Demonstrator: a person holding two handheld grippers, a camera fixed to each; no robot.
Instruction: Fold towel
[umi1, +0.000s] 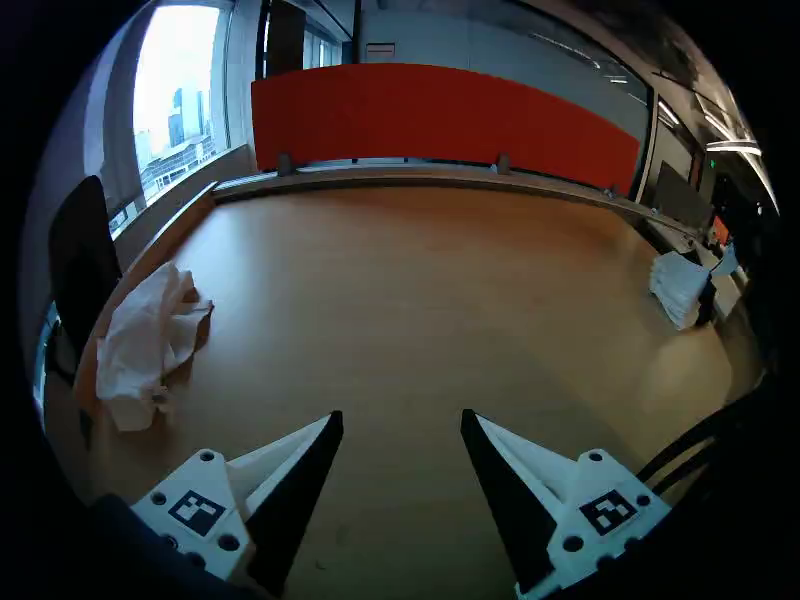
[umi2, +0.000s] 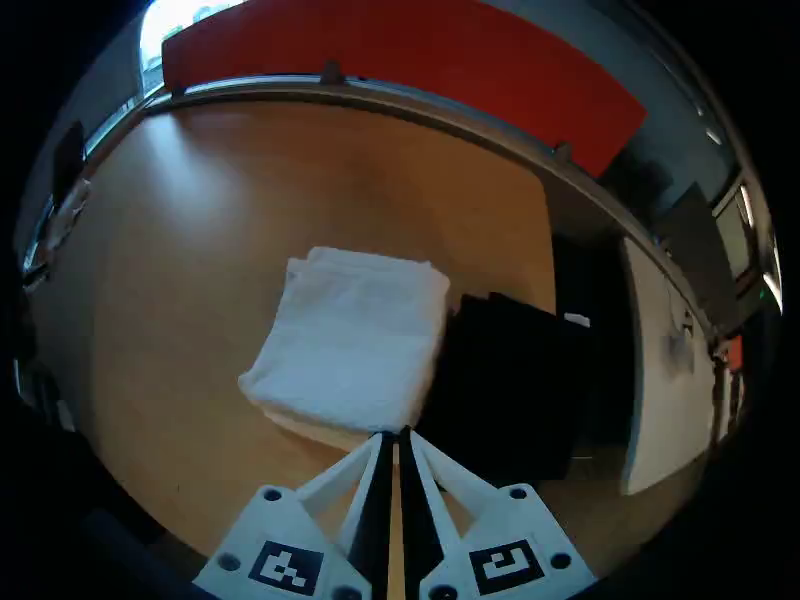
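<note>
Long pale wood runs across the table (umi1: 420, 290), with a red partition (umi1: 440, 110) along its far side and a bright window beyond. One white folded towel (umi2: 350, 345) lies near the table's edge as a neat, thick, squared stack, just ahead of the right gripper (umi2: 396, 434), whose fingers are pressed together with nothing between them. So that fold looks finished. Well apart, by the window-side edge, a crumpled towel (umi1: 145, 340) sits in a rumpled heap, probably the work left. The left gripper (umi1: 400, 414) hangs over bare wood, spread wide, holding nothing.
</note>
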